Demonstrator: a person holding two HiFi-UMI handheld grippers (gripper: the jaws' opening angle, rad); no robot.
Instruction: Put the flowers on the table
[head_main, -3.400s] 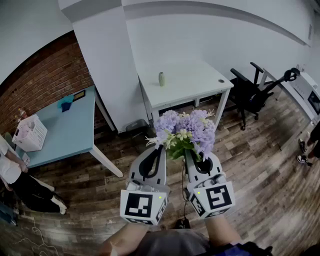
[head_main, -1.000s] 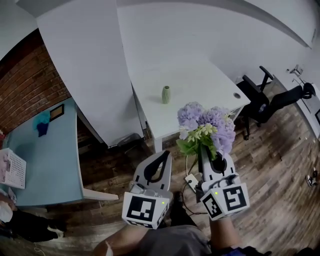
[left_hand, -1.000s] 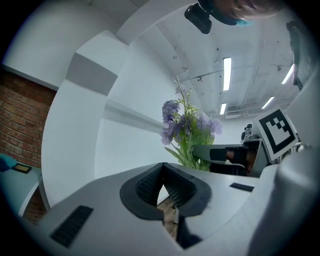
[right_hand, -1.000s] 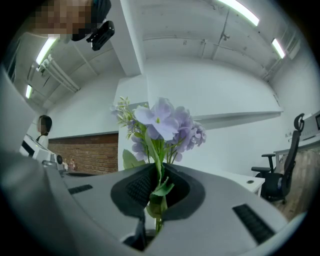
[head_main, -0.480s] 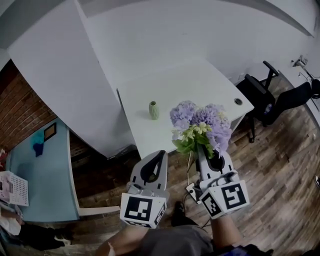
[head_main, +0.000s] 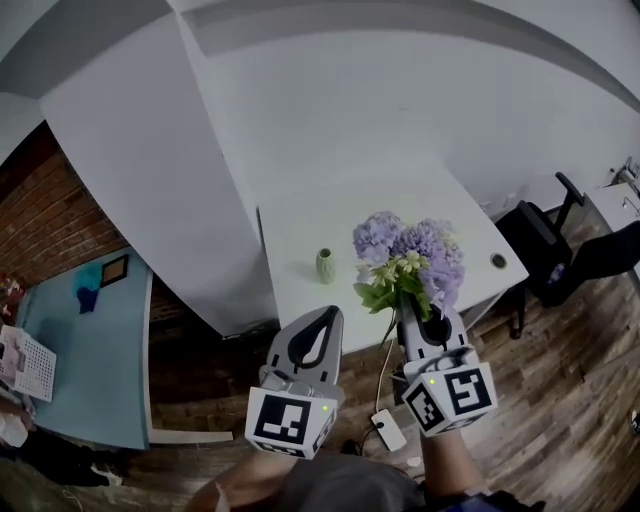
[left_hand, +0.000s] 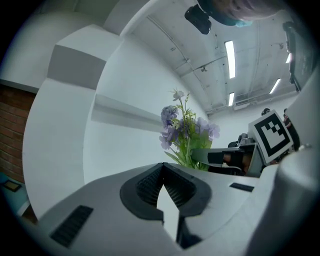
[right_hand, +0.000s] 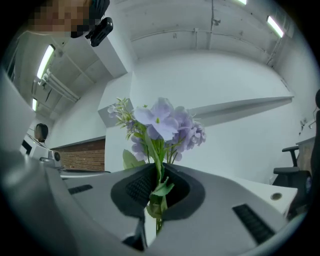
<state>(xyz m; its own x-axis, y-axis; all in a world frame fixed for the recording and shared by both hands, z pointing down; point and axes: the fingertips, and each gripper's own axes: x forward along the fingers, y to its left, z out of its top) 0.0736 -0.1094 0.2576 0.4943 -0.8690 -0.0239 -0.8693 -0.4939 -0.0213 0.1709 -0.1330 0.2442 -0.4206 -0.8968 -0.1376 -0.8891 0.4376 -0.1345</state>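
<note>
A bunch of purple flowers (head_main: 410, 255) with green leaves stands upright in my right gripper (head_main: 418, 312), whose jaws are shut on the stems (right_hand: 159, 192). The blooms (right_hand: 167, 125) rise above the jaws in the right gripper view. The flowers (left_hand: 186, 131) also show in the left gripper view, to the right. My left gripper (head_main: 318, 322) is shut with nothing in it, held beside the right one. Both hang in front of a white table (head_main: 300, 225), near its front edge. A small green vase (head_main: 325, 266) stands on that table, left of the flowers.
A white wall and a wide white column (head_main: 150, 180) rise behind the table. A pale blue table (head_main: 70, 360) with a white basket (head_main: 22, 362) stands at the left by a brick wall. A black office chair (head_main: 575, 250) is at the right. A power strip (head_main: 387, 429) lies on the wooden floor.
The white table and the vase have come nearer and lower in the head view. The flowers stay gripped in the right gripper. Both grippers keep their places relative to each other.
</note>
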